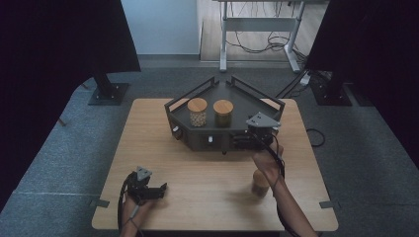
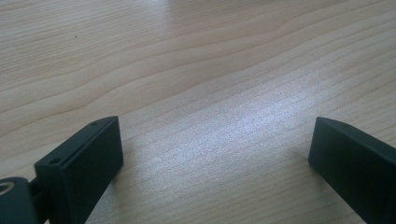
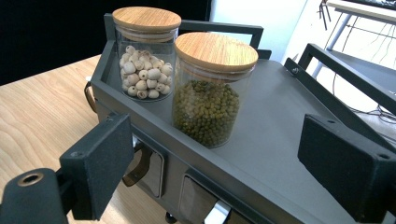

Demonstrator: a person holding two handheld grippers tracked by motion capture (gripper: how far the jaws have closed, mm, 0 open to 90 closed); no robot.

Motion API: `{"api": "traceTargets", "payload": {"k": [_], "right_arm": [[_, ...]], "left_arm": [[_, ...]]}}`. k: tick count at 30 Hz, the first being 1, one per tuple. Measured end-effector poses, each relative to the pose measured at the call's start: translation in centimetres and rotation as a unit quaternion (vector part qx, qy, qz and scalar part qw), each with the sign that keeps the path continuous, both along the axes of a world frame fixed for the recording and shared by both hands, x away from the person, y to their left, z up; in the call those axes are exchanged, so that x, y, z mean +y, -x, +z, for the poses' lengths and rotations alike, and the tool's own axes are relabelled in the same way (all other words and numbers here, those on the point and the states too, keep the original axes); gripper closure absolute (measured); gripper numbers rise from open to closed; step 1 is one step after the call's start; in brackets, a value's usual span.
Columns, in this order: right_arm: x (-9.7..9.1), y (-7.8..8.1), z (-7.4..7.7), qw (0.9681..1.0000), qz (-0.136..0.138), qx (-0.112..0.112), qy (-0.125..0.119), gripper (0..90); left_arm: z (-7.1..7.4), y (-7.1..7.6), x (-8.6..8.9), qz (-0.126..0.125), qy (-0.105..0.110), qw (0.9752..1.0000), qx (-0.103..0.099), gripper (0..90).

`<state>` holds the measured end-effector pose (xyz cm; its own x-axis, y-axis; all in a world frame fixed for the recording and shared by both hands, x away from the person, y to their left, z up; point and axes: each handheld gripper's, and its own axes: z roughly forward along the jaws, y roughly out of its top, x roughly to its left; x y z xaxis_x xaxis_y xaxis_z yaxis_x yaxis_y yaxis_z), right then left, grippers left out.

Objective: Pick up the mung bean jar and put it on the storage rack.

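Now, step: your right gripper (image 1: 257,139), jaws wide and empty, faces the green-bean jar (image 3: 212,88) on the rack (image 3: 280,135).
Next: advance, close on it.
Left gripper (image 1: 159,189): open, idle near table (image 1: 197,173) front edge.

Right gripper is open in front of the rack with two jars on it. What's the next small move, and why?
Probably ease the right gripper forward and up toward the green-bean jar. Its jaws stand wide with nothing between them, that jar is the nearer one and roughly centred, and the pads sit below the rack top, at drawer level. The left gripper rests open over bare table.
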<state>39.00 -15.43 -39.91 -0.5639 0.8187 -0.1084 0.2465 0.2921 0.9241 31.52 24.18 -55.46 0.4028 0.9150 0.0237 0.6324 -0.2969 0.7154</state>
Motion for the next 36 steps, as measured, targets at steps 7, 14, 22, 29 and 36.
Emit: {"api": "traceTargets", "payload": {"k": [7, 14, 22, 29, 36], "right_arm": [[-0.4, 0.6, -0.1, 1.0000, 0.000, -0.002, -0.001, 10.0], [-1.0, 1.1, -0.2, 1.0000, -0.004, -0.003, -0.002, 9.9], [-1.5, 1.7, -0.4, 1.0000, -0.005, -0.004, -0.002, 10.0], [-2.0, 2.1, -0.7, 1.0000, -0.009, -0.001, -0.002, 10.0], [-2.4, 2.6, -1.0, 0.9999, -0.011, -0.002, -0.001, 10.3]], "left_arm": [[0.0, 0.0, 0.0, 0.001, 0.000, 1.0000, 0.000, 3.0], [0.0, 0.0, 0.0, 0.001, 0.000, 1.0000, 0.000, 3.0], [0.0, 0.0, 0.0, 0.001, 0.001, 1.0000, 0.000, 3.0], [0.0, 0.0, 0.0, 0.001, 0.001, 1.0000, 0.000, 3.0], [0.0, 0.1, 0.0, 0.002, 0.001, 1.0000, 0.000, 3.0]]}}
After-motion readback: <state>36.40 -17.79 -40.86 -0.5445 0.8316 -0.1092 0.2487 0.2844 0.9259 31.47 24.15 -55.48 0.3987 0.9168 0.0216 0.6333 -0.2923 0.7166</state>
